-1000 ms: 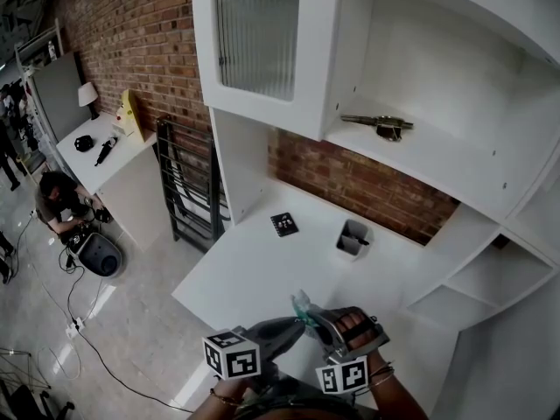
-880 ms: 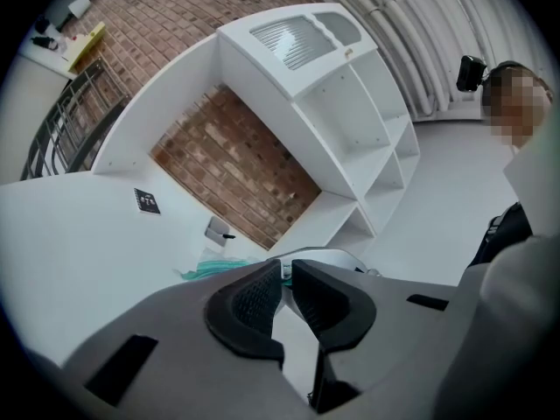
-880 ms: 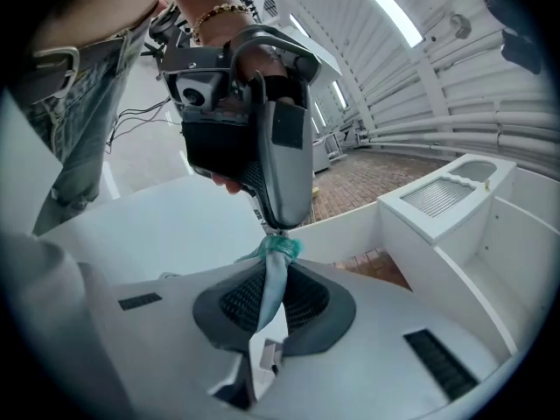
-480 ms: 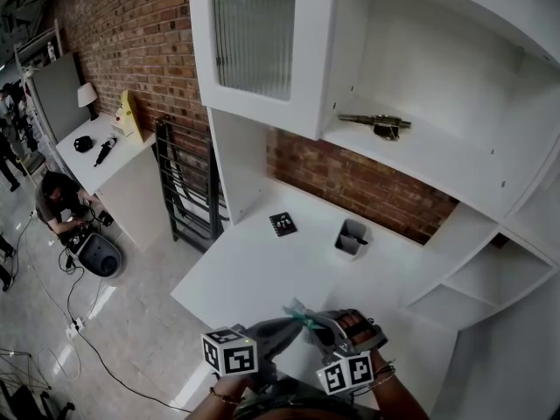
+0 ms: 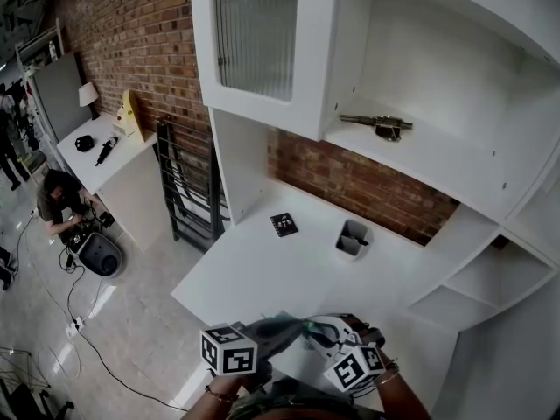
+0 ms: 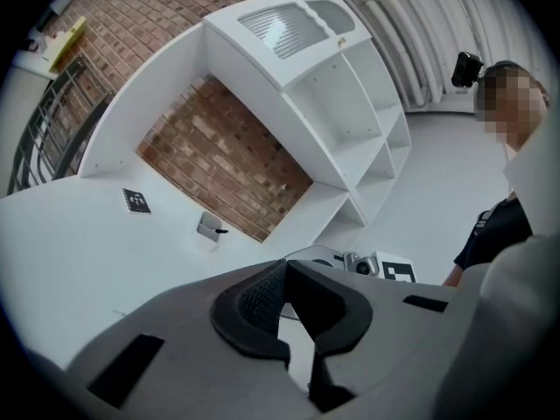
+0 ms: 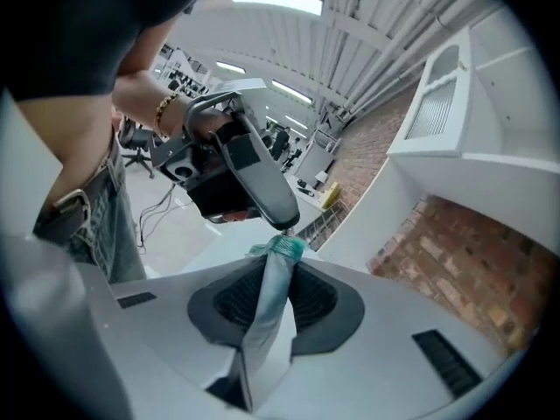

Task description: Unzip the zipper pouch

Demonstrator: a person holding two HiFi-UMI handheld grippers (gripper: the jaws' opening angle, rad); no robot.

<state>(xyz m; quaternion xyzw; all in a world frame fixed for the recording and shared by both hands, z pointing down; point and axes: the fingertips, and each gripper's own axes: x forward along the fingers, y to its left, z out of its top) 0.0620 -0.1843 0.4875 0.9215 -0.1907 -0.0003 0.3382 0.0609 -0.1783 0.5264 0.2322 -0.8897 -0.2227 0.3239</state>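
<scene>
The zipper pouch (image 7: 265, 315), pale and see-through with a teal zip end (image 7: 282, 248), hangs above the near edge of the white desk (image 5: 262, 269). My right gripper (image 7: 273, 300) has the pouch body between its pads, which still touch it; its jaws have just been opening slightly. My left gripper (image 7: 282, 226) comes in from the left, shut, with its tips pinched at the teal zip end; the pull itself is too small to make out. In the head view both grippers (image 5: 293, 325) (image 5: 313, 331) meet at the bottom with the pouch (image 5: 304, 325) between them. In the left gripper view the jaws (image 6: 282, 268) are closed.
Farther back on the desk lie a black marker card (image 5: 283, 224) and a small grey holder (image 5: 353, 237). A metal tool (image 5: 378, 125) sits on the shelf above. A ribbed-glass cabinet door (image 5: 258, 33) hangs overhead. A person (image 5: 57, 199) crouches on the floor at left.
My right gripper has rolled, its marker cube tipping and sinking toward the lower right. The pouch's teal end now sits lower. The left gripper has stayed put.
</scene>
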